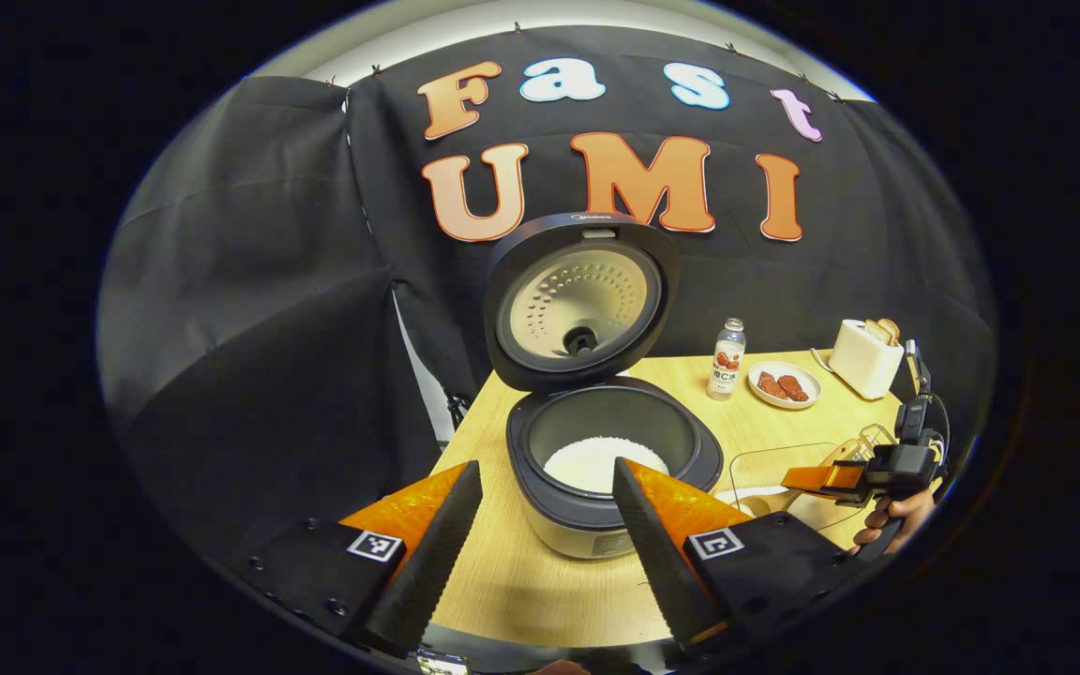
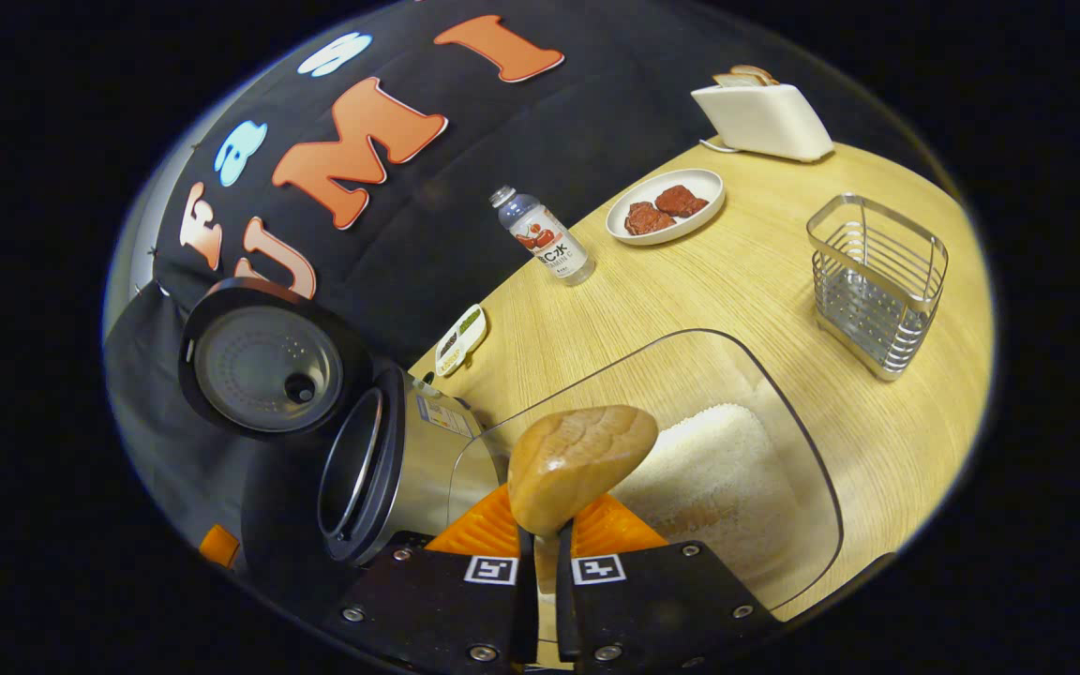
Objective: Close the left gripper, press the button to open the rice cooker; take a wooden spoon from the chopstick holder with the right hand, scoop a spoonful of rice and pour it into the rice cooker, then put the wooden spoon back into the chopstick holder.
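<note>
While the rice cooker (image 1: 610,450) stands on the bench (image 1: 540,591) with its lid (image 1: 582,300) raised upright and white rice in its pot, the wooden spoon (image 2: 577,459) is pinched between the nearly closed fingers of the right gripper (image 2: 540,553), its bowl above the clear rice container (image 2: 737,469). To the right stands the wire chopstick holder (image 2: 877,281). The left gripper (image 1: 545,553) hangs near the cooker, fingers spread wide, holding nothing. Farther off sit a bottle (image 2: 545,234), a plate (image 2: 667,208) and a toaster (image 2: 765,117)
</note>
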Motion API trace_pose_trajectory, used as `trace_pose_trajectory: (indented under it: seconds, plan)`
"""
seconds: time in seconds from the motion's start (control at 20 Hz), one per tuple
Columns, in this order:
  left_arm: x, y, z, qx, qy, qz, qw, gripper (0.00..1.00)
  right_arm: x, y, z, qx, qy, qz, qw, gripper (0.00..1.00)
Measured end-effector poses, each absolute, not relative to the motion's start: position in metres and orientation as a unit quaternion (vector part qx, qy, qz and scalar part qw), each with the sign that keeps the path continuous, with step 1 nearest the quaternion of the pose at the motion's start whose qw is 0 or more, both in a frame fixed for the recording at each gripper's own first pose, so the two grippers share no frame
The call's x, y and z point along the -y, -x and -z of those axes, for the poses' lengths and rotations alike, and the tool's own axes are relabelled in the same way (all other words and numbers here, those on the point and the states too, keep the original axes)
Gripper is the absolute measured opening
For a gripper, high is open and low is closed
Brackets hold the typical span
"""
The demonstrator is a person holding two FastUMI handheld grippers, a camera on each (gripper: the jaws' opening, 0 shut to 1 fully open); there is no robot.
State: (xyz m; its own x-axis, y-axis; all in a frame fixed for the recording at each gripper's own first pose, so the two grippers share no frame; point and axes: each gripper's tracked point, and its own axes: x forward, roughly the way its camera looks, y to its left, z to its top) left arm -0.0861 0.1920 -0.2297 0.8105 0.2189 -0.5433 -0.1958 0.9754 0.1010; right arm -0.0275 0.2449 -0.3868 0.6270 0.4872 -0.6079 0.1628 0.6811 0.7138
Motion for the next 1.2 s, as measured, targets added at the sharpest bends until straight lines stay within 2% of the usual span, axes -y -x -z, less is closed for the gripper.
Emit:
trace_pose_trajectory:
  seconds: [0.3,0.35,0.45,0.5,0.65,0.7,0.8,0.85,0.9,0.95,1.2]
  plan:
    - [-0.181,0.084,0.230,-0.292,-0.026,-0.100,0.951,0.92,-0.231,0.023,0.374,-0.410,-0.450,-0.108,0.786,0.07]
    - [-0.180,0.085,0.230,-0.292,-0.026,-0.100,0.951,0.95,-0.227,0.021,0.373,-0.411,-0.454,-0.108,0.783,0.07]
    - [-0.176,0.082,0.230,-0.290,-0.031,-0.098,0.951,0.95,-0.214,0.018,0.367,-0.404,-0.464,-0.103,0.782,0.07]
    - [-0.172,0.083,0.229,-0.290,-0.039,-0.094,0.952,0.92,-0.207,0.016,0.361,-0.396,-0.473,-0.103,0.780,0.07]
    - [-0.156,0.078,0.223,-0.277,-0.052,-0.077,0.956,0.95,-0.185,0.010,0.350,-0.382,-0.492,-0.103,0.775,0.07]
    - [-0.153,0.076,0.222,-0.275,-0.050,-0.076,0.957,0.92,-0.178,0.008,0.349,-0.380,-0.496,-0.098,0.775,0.07]
    - [-0.148,0.074,0.220,-0.274,-0.041,-0.075,0.958,0.92,-0.164,0.003,0.341,-0.370,-0.509,-0.093,0.772,0.07]
    - [-0.144,0.073,0.219,-0.269,-0.041,-0.073,0.959,0.99,-0.159,0.000,0.335,-0.363,-0.519,-0.093,0.768,0.07]
    - [-0.142,0.071,0.214,-0.262,-0.043,-0.073,0.961,0.92,-0.156,-0.001,0.327,-0.356,-0.530,-0.098,0.764,0.07]
    - [-0.142,0.069,0.210,-0.255,-0.046,-0.075,0.963,0.99,-0.155,-0.003,0.319,-0.351,-0.541,-0.102,0.757,0.07]
    - [-0.148,0.069,0.204,-0.242,-0.039,-0.093,0.965,0.99,-0.153,-0.014,0.291,-0.341,-0.573,-0.120,0.735,0.07]
